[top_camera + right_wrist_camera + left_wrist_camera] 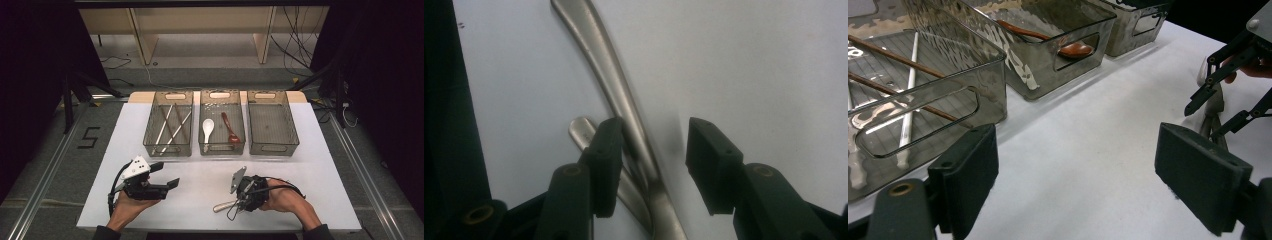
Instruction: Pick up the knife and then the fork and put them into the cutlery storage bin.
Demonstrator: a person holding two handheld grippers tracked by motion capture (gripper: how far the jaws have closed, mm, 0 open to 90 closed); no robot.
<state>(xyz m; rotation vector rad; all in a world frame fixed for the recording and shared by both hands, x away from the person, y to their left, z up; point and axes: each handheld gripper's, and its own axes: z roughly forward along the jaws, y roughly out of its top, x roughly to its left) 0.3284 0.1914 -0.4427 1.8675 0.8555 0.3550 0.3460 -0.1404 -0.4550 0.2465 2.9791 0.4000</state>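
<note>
Table top (210,165): plain white. Three bins (273,122): smoky translucent grey with fine gridded floors. Chopsticks (172,125): some white, some dark brown. Ceramic spoon (207,128): white. Second spoon (230,127): reddish brown. Metal utensils (619,95): brushed silver. Left gripper (165,176) and right gripper (651,150): black jaws, the left bearing a pale grey plate.

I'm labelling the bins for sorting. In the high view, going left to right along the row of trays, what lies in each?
Left tray: chopsticks → middle tray: white spoon, then red-brown spoon → right tray: nothing visible inside.
</note>
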